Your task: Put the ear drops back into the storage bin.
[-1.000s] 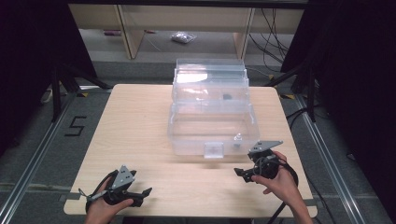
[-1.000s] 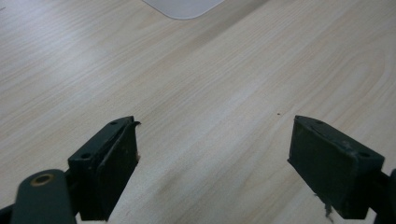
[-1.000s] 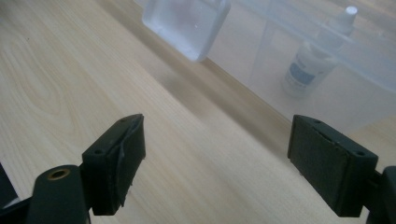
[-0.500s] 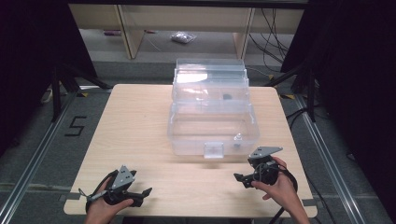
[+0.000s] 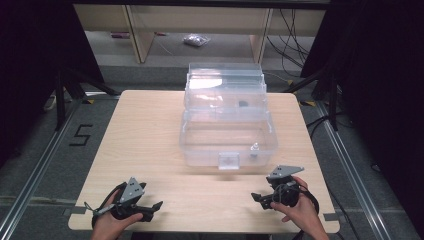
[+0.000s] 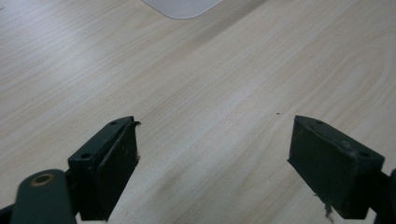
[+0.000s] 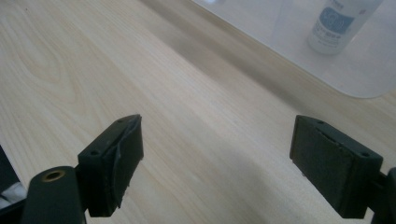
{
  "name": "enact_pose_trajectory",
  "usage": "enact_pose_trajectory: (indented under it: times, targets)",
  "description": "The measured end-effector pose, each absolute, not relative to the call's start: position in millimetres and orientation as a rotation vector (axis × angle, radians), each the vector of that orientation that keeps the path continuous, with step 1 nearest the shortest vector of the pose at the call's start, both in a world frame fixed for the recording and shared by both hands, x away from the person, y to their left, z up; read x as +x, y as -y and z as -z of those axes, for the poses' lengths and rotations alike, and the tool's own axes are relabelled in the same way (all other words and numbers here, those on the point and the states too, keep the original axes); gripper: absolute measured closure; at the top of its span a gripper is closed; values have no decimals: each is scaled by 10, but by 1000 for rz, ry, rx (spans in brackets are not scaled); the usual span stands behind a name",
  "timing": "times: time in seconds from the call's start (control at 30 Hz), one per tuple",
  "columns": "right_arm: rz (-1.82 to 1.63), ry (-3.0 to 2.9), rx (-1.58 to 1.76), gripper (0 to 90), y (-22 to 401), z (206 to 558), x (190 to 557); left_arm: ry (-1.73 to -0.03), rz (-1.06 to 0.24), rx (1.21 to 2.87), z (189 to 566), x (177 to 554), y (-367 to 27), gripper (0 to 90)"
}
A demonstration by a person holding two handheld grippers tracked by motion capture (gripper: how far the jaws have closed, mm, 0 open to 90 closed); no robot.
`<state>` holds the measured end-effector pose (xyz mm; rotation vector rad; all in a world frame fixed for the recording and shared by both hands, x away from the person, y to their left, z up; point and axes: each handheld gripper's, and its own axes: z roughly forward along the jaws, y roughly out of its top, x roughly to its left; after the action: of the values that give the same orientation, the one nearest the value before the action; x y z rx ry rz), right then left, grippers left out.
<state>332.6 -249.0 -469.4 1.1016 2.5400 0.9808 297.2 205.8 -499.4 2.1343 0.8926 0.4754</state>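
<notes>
Table (image 5: 150,150): pale wood-grain top, smooth, matt with faint sheen. Storage box (image 5: 227,145): clear plastic, glossy, light glare on raised lid. Small bottle (image 7: 337,23) inside box: white plastic, smooth, blue printed label. Left gripper (image 6: 212,163) and right gripper (image 7: 215,163): jaw pads black, matt, scuffed at edges. Floor (image 5: 40,145): grey, rough-looking carpet.
</notes>
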Motion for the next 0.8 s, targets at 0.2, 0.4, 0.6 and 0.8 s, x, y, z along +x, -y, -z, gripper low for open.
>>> enact_pose_trajectory:
  times: [0.2,0.4,0.6,0.8]
  targets:
    - [-961,-2512,1132,179,2521,4731,3267,-895,-474,2128,4999,2972,-2054,151]
    - [-987,-2494,1142,177,2520,4769,3212,-894,-461,2129,4996,2964,-2051,150]
    - [-983,-2496,1140,173,2522,4800,3161,-899,-469,2129,5000,2969,-2053,150]
    - [-988,-2488,1124,171,2546,4834,3120,-896,-472,2131,4997,2970,-2056,151]
